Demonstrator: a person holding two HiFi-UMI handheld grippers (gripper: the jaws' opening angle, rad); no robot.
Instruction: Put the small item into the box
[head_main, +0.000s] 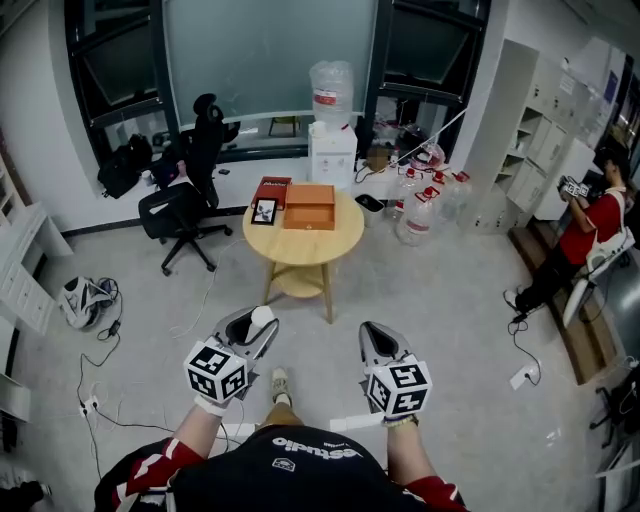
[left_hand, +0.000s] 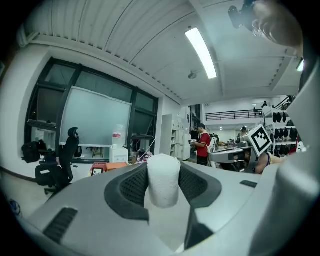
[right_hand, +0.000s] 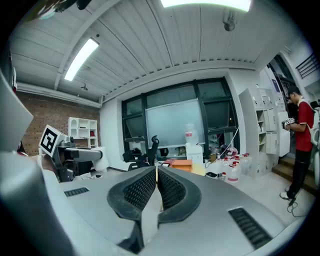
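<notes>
The left hand-held gripper (head_main: 256, 326) gripped the small white roll (left_hand: 163, 180), the right hand-held gripper (head_main: 376, 336) was closed and empty, and the orange box (head_main: 309, 207) on the round surface (head_main: 300, 252) stood well apart, so carrying and placing were apparently still to do.

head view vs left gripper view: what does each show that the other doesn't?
Head view only: the floor, the round table with its top and legs, the jugs beside it.
Left gripper view only: the ceiling light, and the mesh pads pressed against the sides of the white cylinder.
Both: the left tool holding that cylinder, the orange box on the table, the office chair, the person in a red shirt.
</notes>
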